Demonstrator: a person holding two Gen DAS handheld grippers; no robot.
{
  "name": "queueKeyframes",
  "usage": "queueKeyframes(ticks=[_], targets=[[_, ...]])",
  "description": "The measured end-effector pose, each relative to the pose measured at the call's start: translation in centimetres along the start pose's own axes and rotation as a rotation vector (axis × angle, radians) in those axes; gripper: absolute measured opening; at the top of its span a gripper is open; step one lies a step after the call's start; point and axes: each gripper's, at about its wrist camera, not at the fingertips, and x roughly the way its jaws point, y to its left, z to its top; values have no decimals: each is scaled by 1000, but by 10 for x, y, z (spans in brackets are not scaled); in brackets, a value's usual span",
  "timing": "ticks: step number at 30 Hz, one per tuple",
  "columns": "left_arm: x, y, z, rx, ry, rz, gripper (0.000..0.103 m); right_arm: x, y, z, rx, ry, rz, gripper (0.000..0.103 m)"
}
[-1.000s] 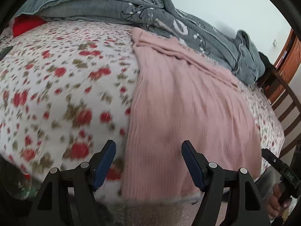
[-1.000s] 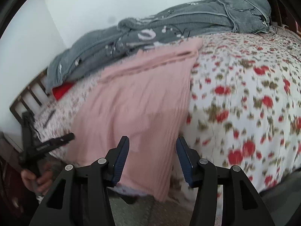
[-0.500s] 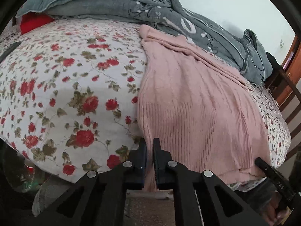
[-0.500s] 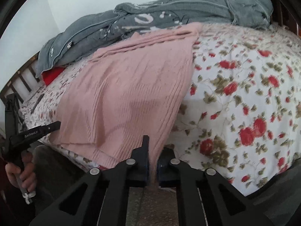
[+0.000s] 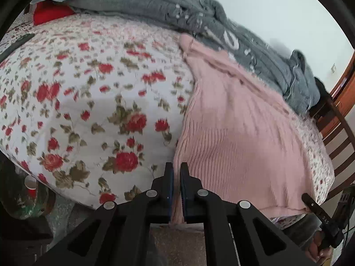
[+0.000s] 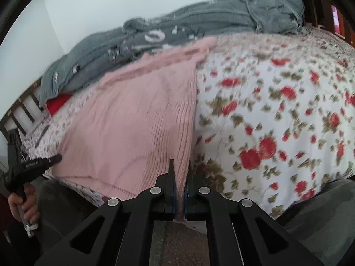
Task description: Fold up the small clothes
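**Both tools pinching the near hem of a pink knit on the bed**

Now, starting at the left, the bed's floral quilt (image 5: 93, 102) spreads out white with red roses, and a red cushion (image 5: 50, 13) peeks from under a heap of grey bedding (image 5: 155, 2) along the far side. A red paper cup (image 5: 30, 185) sits low on the floor beside the mattress edge. Moving right, the left tool (image 5: 176, 185) has its fingers drawn together on the near left corner of the pink knitted garment (image 5: 239, 137), a strip of ribbed fabric caught between the pads. That garment lies flat on the quilt, its far end touching the grey bedding and its near hem hanging over the bed's edge. Further right, the right tool (image 6: 180, 189) is likewise closed on the garment's (image 6: 133, 128) near right corner, pink cloth squeezed between its pads. Beyond the garment's right edge the quilt (image 6: 277, 110) continues bare, and a wooden bed frame (image 5: 339, 133) with slats stands at the far right.
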Motion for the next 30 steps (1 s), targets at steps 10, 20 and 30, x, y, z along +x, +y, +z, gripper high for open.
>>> queueKeyframes(ticks=[10, 20, 30], targets=[[-5, -1, -9, 26, 3, -39, 16, -2, -14, -8, 90, 11, 70, 9], [-4, -8, -11, 42, 2, 3, 8, -1, 9, -10, -1, 3, -36, 8], [-3, 7, -8, -21, 28, -82, 9, 2, -1, -5, 47, 26, 0, 6]])
